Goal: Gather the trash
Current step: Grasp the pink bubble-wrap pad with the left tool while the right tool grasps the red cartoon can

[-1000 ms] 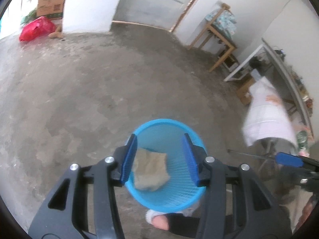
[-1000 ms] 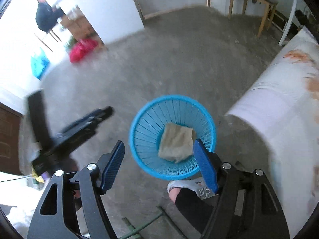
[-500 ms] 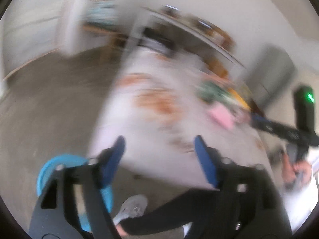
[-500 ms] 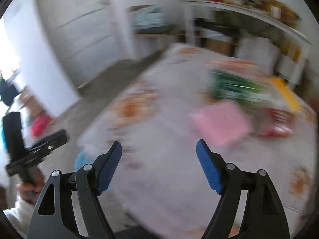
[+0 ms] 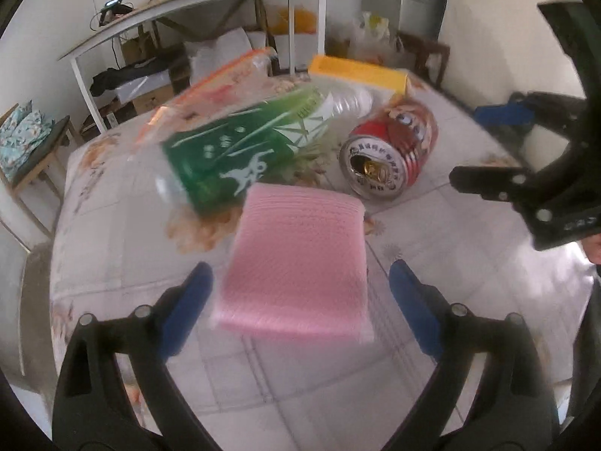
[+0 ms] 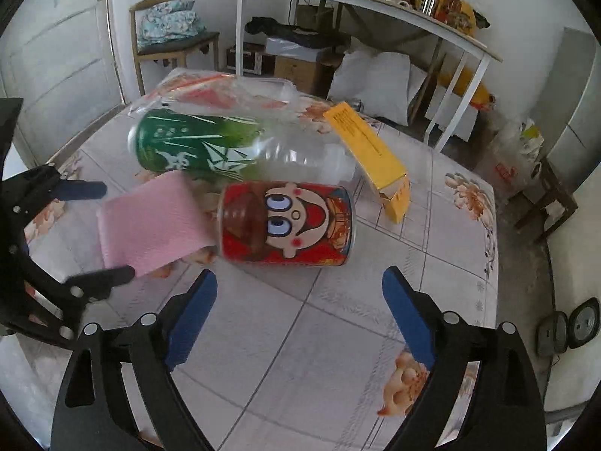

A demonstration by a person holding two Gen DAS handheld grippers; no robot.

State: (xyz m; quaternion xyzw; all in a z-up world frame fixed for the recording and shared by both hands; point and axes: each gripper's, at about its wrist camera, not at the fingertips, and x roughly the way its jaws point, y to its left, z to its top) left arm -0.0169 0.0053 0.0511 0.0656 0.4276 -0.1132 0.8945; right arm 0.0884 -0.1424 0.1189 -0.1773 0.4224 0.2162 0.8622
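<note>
White tiled tabletop (image 6: 300, 338) carries the trash. Both grippers' fingers have just been opening and stand wide, holding nothing. Ahead of the left gripper (image 5: 300, 300) lies a pink cloth (image 5: 296, 263); beyond the right gripper (image 6: 300, 300), a red can (image 6: 287, 225), a green-labelled bottle (image 6: 210, 146) and a yellow box (image 6: 370, 154).

On the table (image 6: 300, 357) a can (image 6: 287, 223) lies on its side, a cloth (image 6: 150, 225) touching its left end — behind both, a bottle (image 6: 210, 146) lies flat, a carton (image 6: 370, 156) to the right, a bag (image 6: 225, 92) farthest back.
</note>
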